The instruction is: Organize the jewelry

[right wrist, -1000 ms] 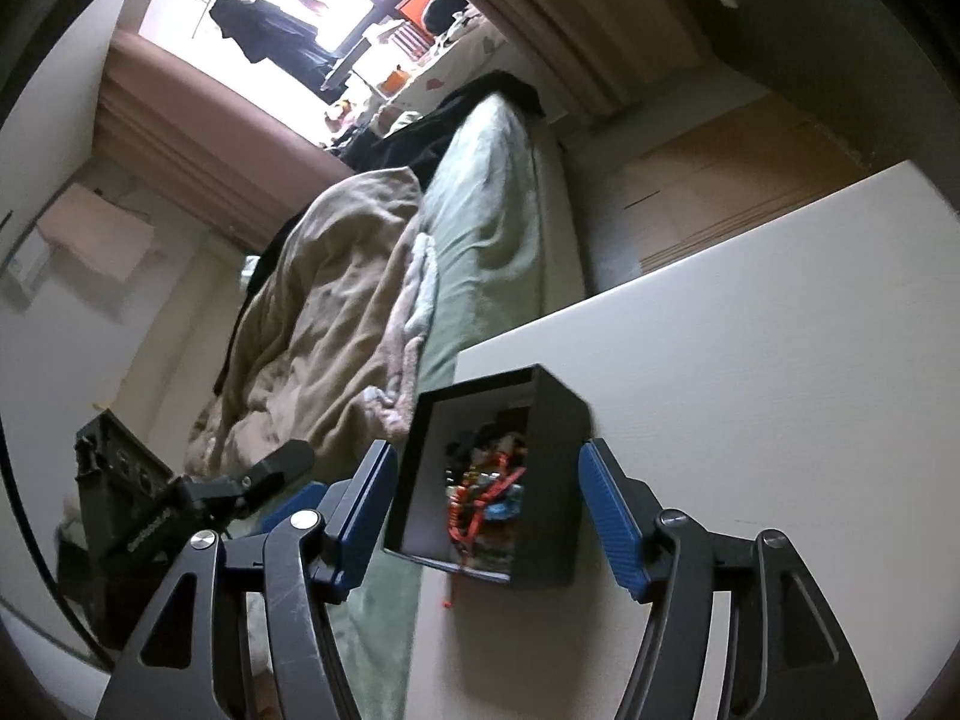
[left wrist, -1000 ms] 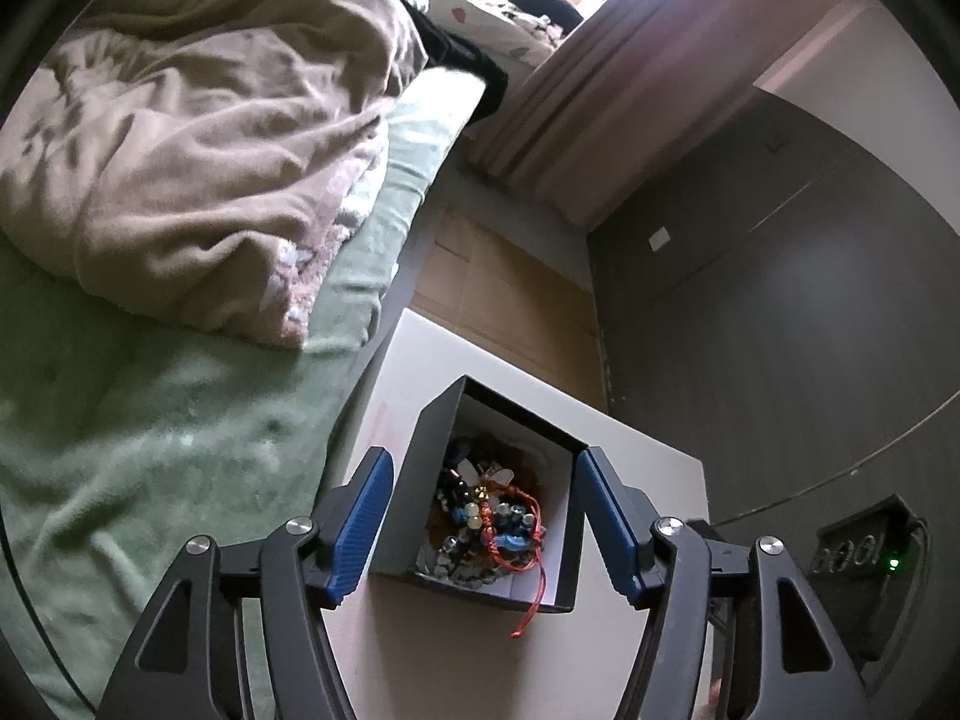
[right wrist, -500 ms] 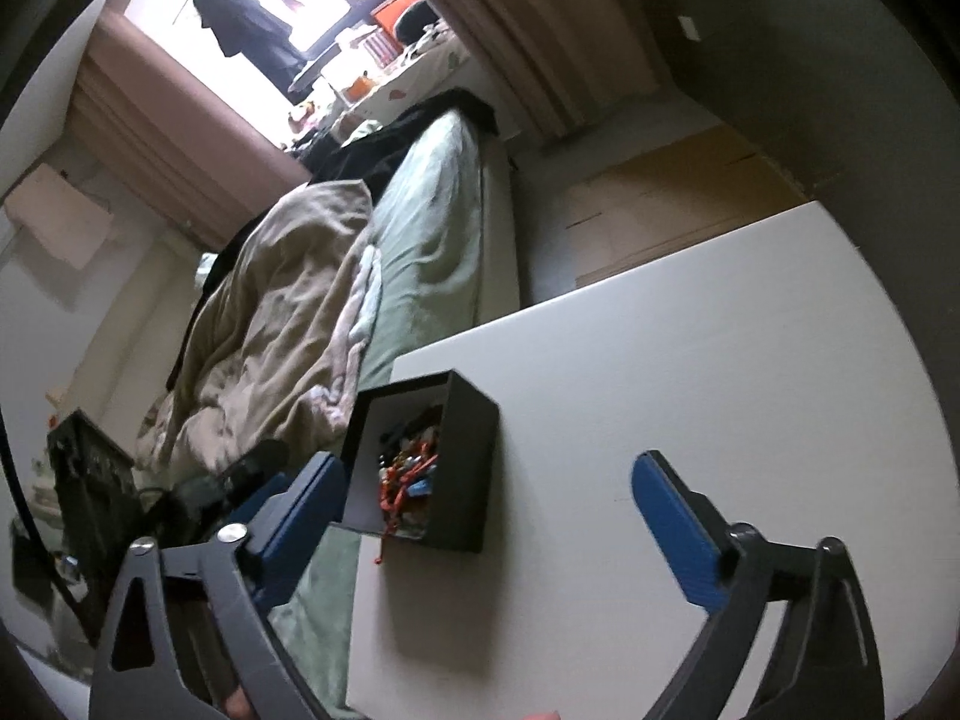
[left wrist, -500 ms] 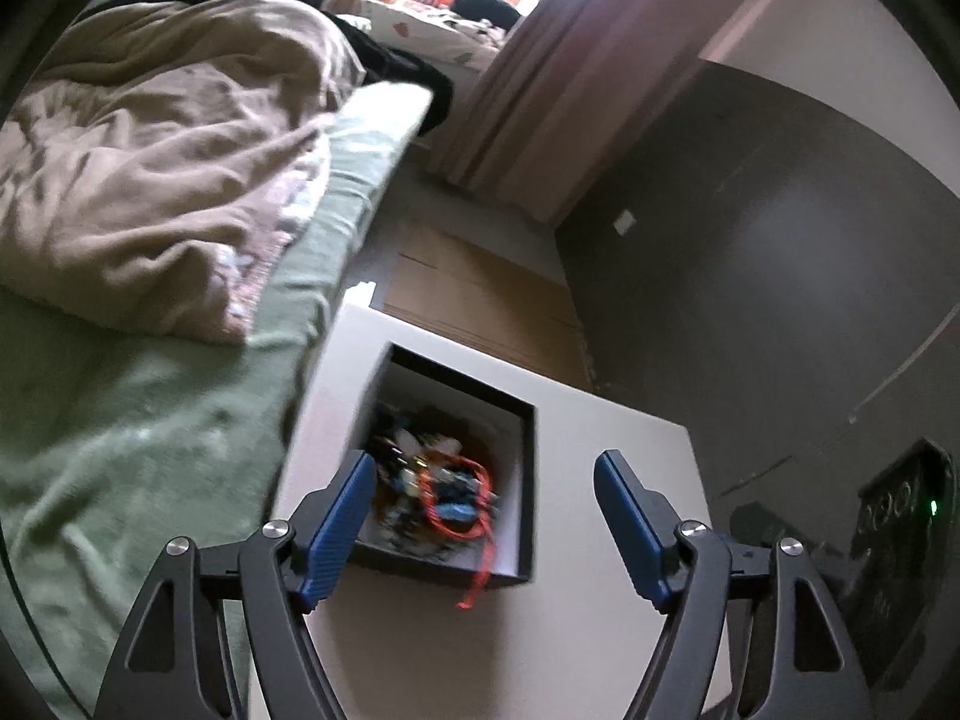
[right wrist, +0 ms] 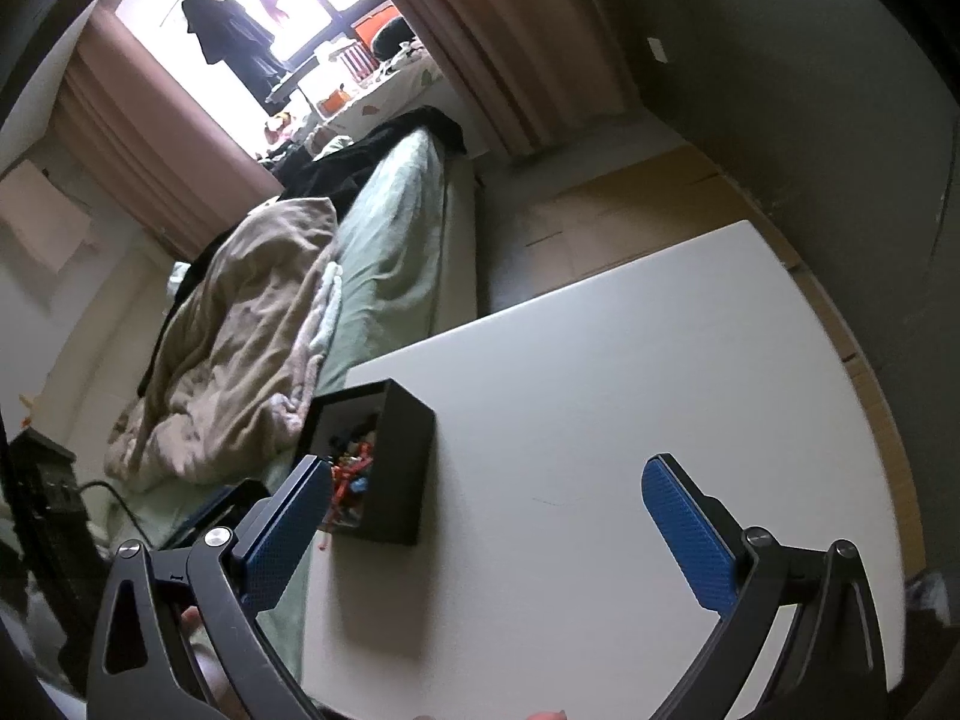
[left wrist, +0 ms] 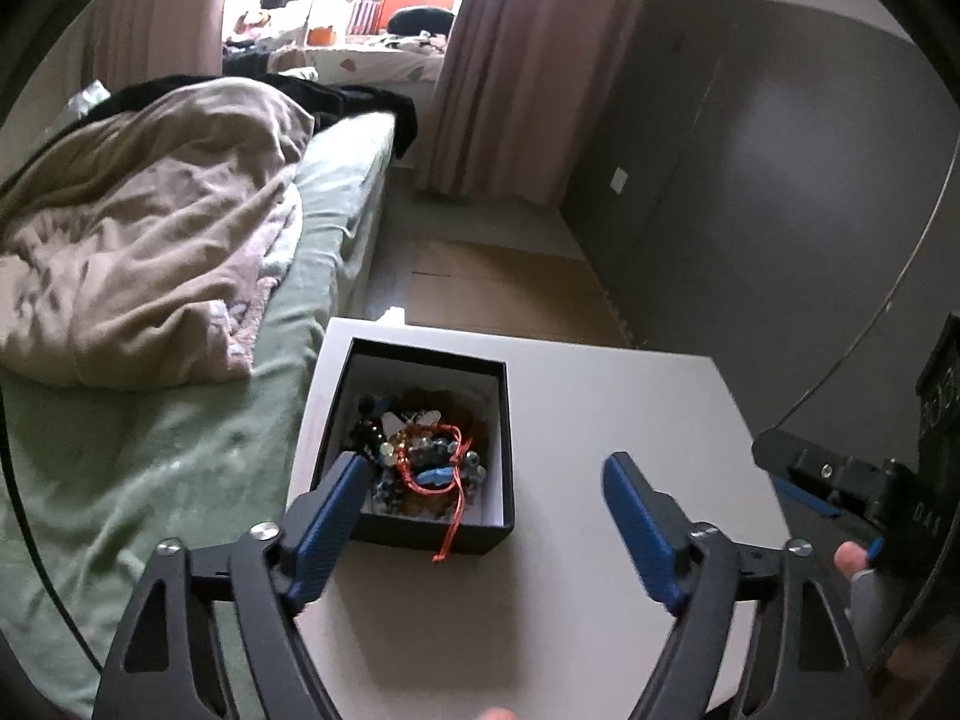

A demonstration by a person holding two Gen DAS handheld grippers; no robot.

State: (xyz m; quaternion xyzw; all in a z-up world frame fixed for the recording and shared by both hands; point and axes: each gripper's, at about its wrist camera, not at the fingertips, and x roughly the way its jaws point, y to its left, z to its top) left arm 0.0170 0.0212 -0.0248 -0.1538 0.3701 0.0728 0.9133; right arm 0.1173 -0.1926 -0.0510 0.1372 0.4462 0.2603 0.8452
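Note:
A black open box (left wrist: 498,450) stands at the left side of a white table (left wrist: 612,402). It holds a tangle of jewelry (left wrist: 420,450): beads and a red cord (left wrist: 451,516) that hangs over the near wall. My left gripper (left wrist: 486,468) hovers short of the box, its jaws opening and its pads touching nothing. The left finger (left wrist: 330,510) overlaps the box's near left corner. In the right wrist view the box (right wrist: 402,462) sits beyond my right gripper (right wrist: 489,468), which is wide open with only bare table (right wrist: 630,372) between its fingers.
A bed with a green sheet (left wrist: 150,468) and a rumpled beige blanket (left wrist: 138,252) runs along the table's left edge. Flat cardboard (left wrist: 510,294) lies on the floor behind the table. A dark wall (left wrist: 750,180) is on the right, curtains (left wrist: 510,60) at the back.
Both grippers have drawn back from the box, which stood between their fingers before, and both have spread their jaws wider. The left wrist view has rolled upright.

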